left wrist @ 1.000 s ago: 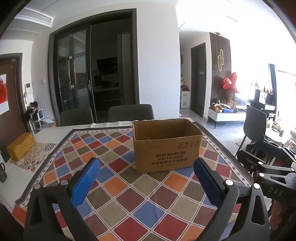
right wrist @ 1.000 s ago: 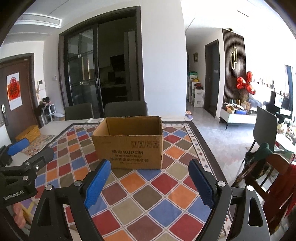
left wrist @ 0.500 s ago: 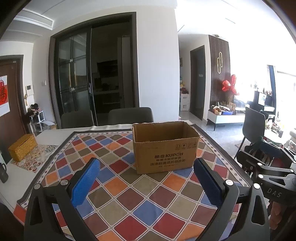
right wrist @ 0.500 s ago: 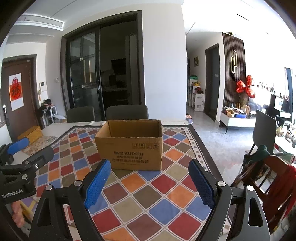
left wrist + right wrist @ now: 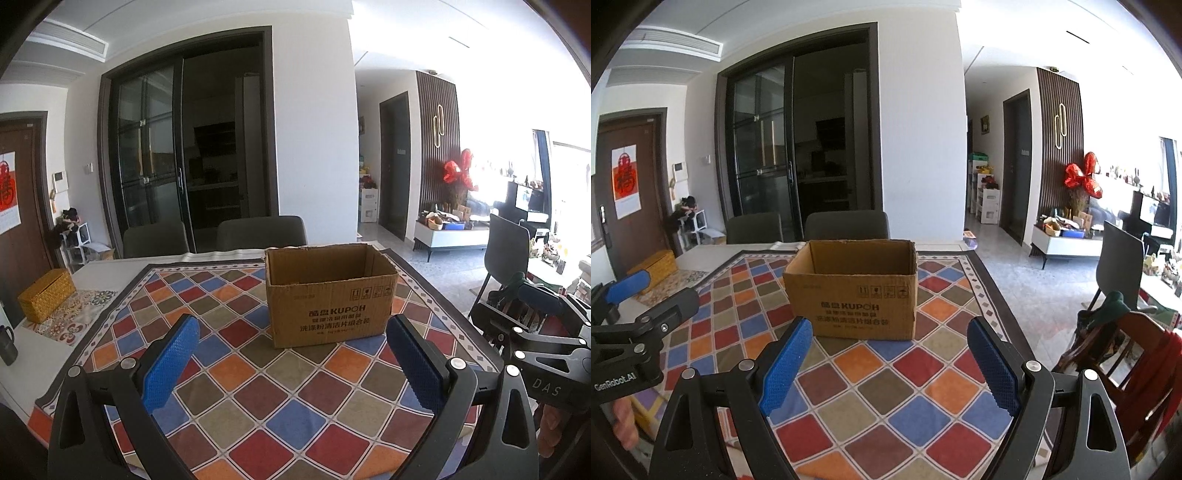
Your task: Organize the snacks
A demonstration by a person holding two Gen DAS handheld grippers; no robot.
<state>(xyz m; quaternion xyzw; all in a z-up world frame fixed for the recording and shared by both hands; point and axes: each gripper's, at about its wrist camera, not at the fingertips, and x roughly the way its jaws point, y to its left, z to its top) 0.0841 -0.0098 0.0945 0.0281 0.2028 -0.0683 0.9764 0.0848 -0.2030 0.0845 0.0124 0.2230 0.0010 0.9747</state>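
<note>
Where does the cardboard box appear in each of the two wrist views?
Left wrist: the box stands right of centre, above the right finger.
Right wrist: the box stands near centre, slightly left.
Shared landmark: the checkered tablecloth under it.

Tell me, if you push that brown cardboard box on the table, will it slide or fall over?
The cardboard box would probably slide: it sits flat and looks wider than tall. What shows of its inside is bare, so it is likely light. Its open-topped walls may bend if squeezed, and the checkered tablecloth might bunch under it.
</note>
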